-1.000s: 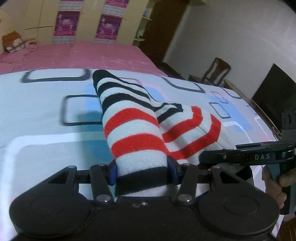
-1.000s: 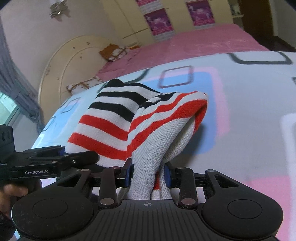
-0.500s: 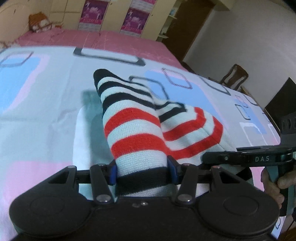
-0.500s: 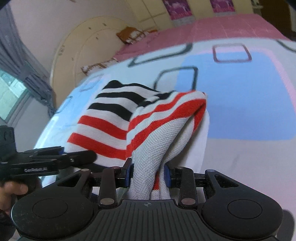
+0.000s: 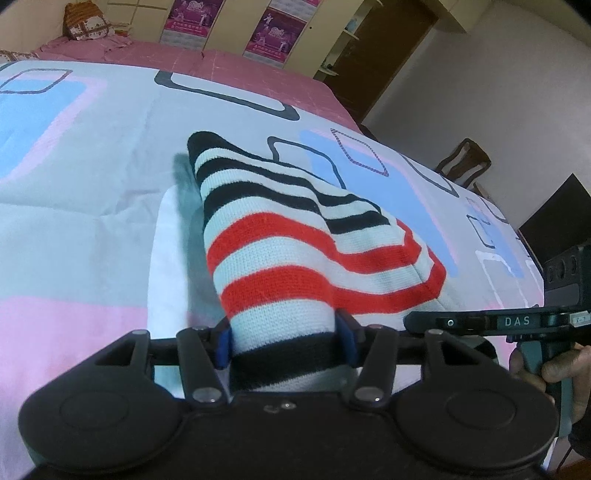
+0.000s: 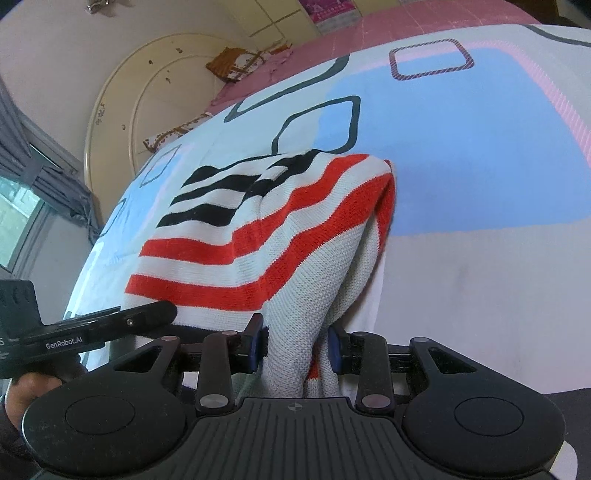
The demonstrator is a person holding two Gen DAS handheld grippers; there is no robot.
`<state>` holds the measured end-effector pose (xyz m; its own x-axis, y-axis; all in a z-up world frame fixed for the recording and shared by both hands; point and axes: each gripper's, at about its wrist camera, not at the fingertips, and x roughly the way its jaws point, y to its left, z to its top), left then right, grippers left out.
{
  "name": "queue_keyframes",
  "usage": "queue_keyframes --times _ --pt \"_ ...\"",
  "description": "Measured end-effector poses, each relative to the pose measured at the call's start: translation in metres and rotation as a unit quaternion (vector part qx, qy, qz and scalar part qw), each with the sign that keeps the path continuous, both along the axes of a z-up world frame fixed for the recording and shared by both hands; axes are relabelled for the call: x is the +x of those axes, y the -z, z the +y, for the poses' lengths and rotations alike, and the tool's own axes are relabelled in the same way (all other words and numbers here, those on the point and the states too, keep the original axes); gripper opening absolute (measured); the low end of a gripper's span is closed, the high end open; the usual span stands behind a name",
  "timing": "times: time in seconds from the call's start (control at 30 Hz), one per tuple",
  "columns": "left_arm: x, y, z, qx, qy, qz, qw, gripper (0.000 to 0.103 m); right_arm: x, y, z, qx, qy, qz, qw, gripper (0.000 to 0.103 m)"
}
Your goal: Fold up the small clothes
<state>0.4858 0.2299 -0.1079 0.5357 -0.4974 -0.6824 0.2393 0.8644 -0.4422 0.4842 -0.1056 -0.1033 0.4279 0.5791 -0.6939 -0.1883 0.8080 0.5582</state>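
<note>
The left gripper (image 5: pixel 286 341) and right gripper (image 6: pixel 297 347) each clamp the striped sweater's (image 5: pixel 295 240) edge. The left fingers have just been opening slightly. The sweater rises above the bed (image 5: pixel 92 184).

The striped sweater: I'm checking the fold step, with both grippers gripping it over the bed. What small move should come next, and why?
Probably lower both grippers a little further. The left gripper and right gripper each pinch the striped sweater, whose near end is raised while its far end rests on the bedspread; only the left jaws have just been opening.

One striped knit garment (image 5: pixel 295 251), two tongs, left (image 5: pixel 286 343) and right (image 6: pixel 297 349), two purple posters (image 5: pixel 275 31), one wooden chair (image 5: pixel 465 162)
</note>
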Motion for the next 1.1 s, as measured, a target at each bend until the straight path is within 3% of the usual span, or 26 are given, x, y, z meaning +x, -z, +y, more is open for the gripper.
queue_keyframes --times 0.1,0.17,0.2,0.23,0.27,0.33,0.37,0.4,0.43,0.47,0.53,0.63,0.8,0.87,0.93,0.97,1.0,1.1 --pt "-0.001 0.001 0.002 -0.002 0.0 0.0 1.0 0.055 -0.002 -0.002 -0.002 0.0 -0.002 0.001 1.0 0.034" --pt "-0.001 0.001 0.002 0.001 0.002 -0.002 1.0 0.061 -0.002 -0.002 -0.003 -0.001 -0.002 0.002 1.0 0.043" --pt "-0.001 0.002 0.003 0.003 0.001 -0.002 1.0 0.073 -0.002 -0.003 -0.004 -0.009 0.001 0.001 1.0 0.049" --pt "-0.002 0.001 0.004 0.013 -0.006 -0.004 0.9999 0.083 -0.003 -0.005 -0.005 -0.022 0.005 -0.003 1.0 0.063" --pt "-0.002 -0.001 0.006 0.025 -0.013 -0.005 0.9996 0.095 -0.005 -0.008 -0.007 -0.033 0.01 -0.011 0.999 0.065" --pt "-0.007 -0.006 0.018 0.021 -0.019 -0.018 0.9994 0.091 -0.007 -0.014 -0.018 -0.03 0.017 -0.016 0.999 0.065" --pt "-0.01 -0.01 0.026 0.007 -0.027 -0.025 0.9993 0.079 -0.009 -0.019 -0.025 -0.028 0.025 -0.024 0.999 0.065" --pt "-0.013 -0.016 0.035 -0.011 -0.034 -0.035 0.9987 0.059 -0.01 -0.025 -0.033 -0.027 0.033 -0.034 0.999 0.065" --pt "-0.013 -0.021 0.041 -0.024 -0.038 -0.045 0.998 0.047 -0.011 -0.03 -0.039 -0.021 0.033 -0.047 0.998 0.043" --pt "-0.01 -0.027 0.044 -0.026 -0.04 -0.053 0.9975 0.038 -0.01 -0.035 -0.042 -0.016 0.03 -0.055 0.998 0.014" --pt "0.0 -0.037 0.038 -0.014 -0.026 -0.074 0.9968 0.038 -0.003 -0.044 -0.041 -0.028 0.027 -0.07 0.997 0.01" --pt "0.024 -0.042 0.015 0.016 0.01 -0.075 0.997 0.038 0.016 -0.046 -0.027 -0.05 0.004 -0.089 0.995 0.01" --pt "0.055 -0.022 -0.014 0.068 0.045 -0.051 0.9954 0.035 0.044 -0.03 -0.004 -0.125 -0.023 -0.104 0.986 0.01" --pt "0.056 -0.011 -0.016 0.072 0.05 -0.042 0.9952 0.035 0.05 -0.014 -0.004 -0.149 -0.03 -0.088 0.984 0.01" --pt "0.056 -0.008 -0.014 0.065 0.047 -0.043 0.9958 0.034 0.051 -0.005 -0.009 -0.155 -0.029 -0.091 0.983 0.001" --pt "0.056 -0.009 -0.012 0.065 0.047 -0.043 0.9958 0.034 0.051 -0.004 -0.013 -0.15 -0.028 -0.089 0.984 0.001" --pt "0.055 -0.009 -0.012 0.067 0.048 -0.045 0.9956 0.034 0.05 -0.005 -0.014 -0.145 -0.071 -0.095 0.982 0.001" --pt "0.047 -0.017 -0.012 0.072 0.044 -0.062 0.9945 0.032 0.044 -0.017 -0.016 -0.151 -0.071 -0.106 0.98 0.002"
